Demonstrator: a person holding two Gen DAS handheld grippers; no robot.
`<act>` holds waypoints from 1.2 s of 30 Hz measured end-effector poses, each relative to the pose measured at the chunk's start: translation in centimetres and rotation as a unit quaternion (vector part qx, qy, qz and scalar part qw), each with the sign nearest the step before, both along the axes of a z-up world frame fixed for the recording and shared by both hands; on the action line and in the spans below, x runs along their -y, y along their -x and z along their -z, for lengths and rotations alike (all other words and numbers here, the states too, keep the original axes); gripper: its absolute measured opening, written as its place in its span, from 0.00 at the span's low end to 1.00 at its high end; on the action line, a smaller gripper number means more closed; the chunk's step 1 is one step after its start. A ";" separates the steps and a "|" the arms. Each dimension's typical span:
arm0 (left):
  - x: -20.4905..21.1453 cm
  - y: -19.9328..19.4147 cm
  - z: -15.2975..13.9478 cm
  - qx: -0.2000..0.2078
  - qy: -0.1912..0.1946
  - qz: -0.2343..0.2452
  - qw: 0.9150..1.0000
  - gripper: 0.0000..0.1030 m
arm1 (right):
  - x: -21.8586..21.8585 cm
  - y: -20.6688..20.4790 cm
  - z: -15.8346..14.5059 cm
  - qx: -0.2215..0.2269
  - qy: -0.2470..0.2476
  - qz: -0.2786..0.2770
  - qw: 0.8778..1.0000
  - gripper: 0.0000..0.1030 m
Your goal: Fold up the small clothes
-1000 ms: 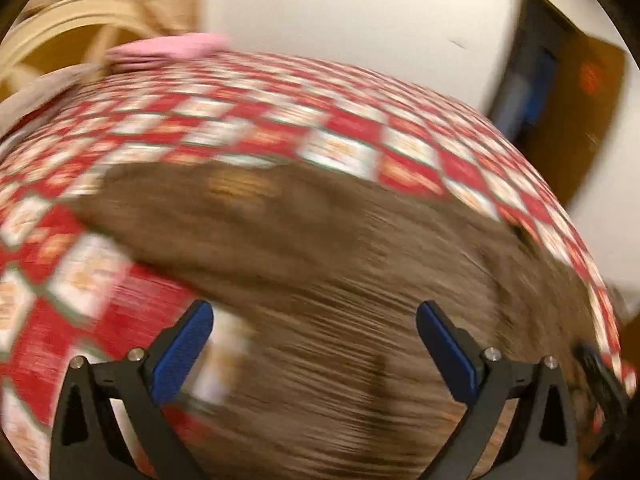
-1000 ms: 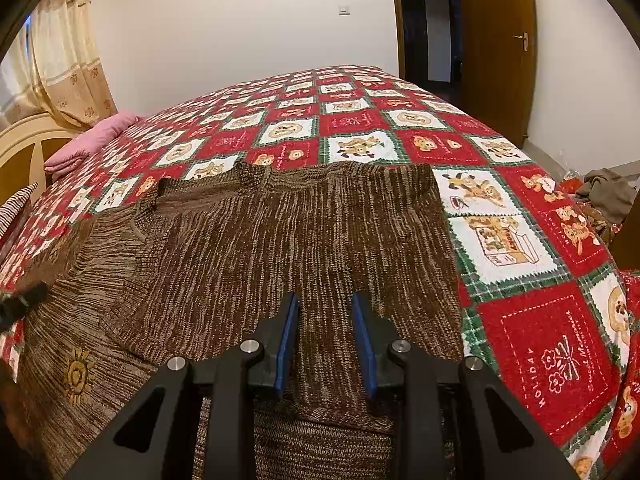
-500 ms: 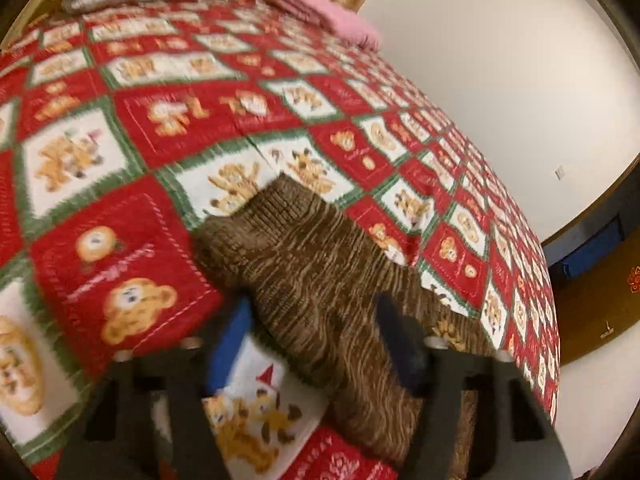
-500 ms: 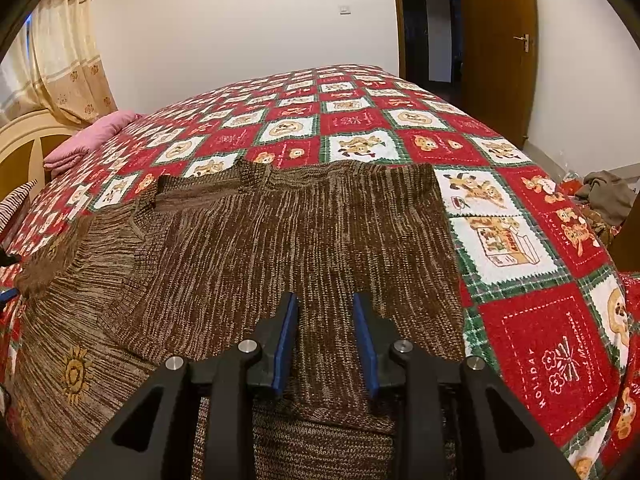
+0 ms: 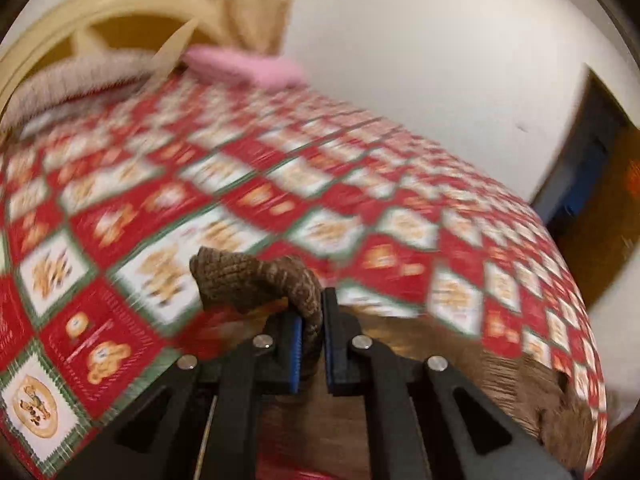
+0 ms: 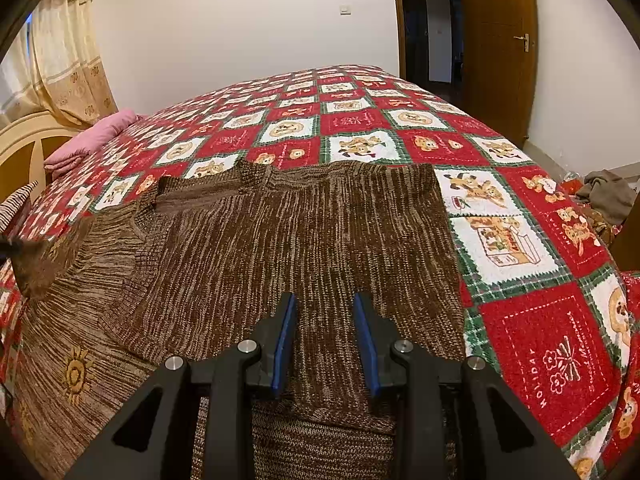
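Note:
A brown knitted sweater [image 6: 248, 252] lies spread on the red, white and green patchwork quilt [image 6: 528, 320]. My left gripper [image 5: 310, 334] is shut on the ribbed sleeve cuff [image 5: 248, 280] and holds it lifted above the quilt; the view is blurred by motion. The lifted sleeve end shows at the far left of the right wrist view [image 6: 36, 264]. My right gripper [image 6: 325, 340] hovers over the sweater's near hem, its blue-padded jaws a little apart with nothing between them.
A pink folded cloth [image 6: 92, 140] and a cream headboard [image 5: 120, 12] are at the bed's far left. A wooden door [image 6: 500, 52] stands at the back right. Clothes [image 6: 608, 192] lie on the floor at the right.
My left gripper has closed on the sleeve cuff and lifted it, swinging to face across the bed. The right gripper has stayed in place.

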State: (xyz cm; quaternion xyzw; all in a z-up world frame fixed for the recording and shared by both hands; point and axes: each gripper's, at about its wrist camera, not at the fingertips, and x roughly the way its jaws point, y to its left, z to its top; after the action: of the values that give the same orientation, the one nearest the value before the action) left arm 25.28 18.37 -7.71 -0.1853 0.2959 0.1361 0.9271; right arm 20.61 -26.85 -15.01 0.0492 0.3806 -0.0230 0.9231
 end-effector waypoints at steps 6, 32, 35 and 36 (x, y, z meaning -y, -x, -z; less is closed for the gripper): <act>14.1 0.9 -1.8 0.034 -0.122 0.152 0.980 0.08 | 0.1 0.0 0.0 0.001 -0.002 0.000 1.000 0.30; 6.9 4.2 2.6 -0.049 -0.059 0.063 0.995 0.98 | -0.7 -0.1 0.0 -0.005 0.017 -0.005 1.000 0.36; 6.3 3.6 5.5 -0.108 -0.040 0.068 0.991 0.92 | -0.7 -0.1 0.1 -0.006 0.019 -0.008 1.000 0.38; 6.4 3.5 6.3 -0.129 -0.033 0.074 0.988 0.91 | -0.7 -0.1 0.1 -0.006 0.018 -0.009 1.000 0.39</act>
State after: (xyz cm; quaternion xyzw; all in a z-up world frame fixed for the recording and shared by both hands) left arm 21.73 11.93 -14.04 -0.1133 0.4210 0.0997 0.8944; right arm 20.74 -26.18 -15.08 0.0290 0.3864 -0.0223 0.9216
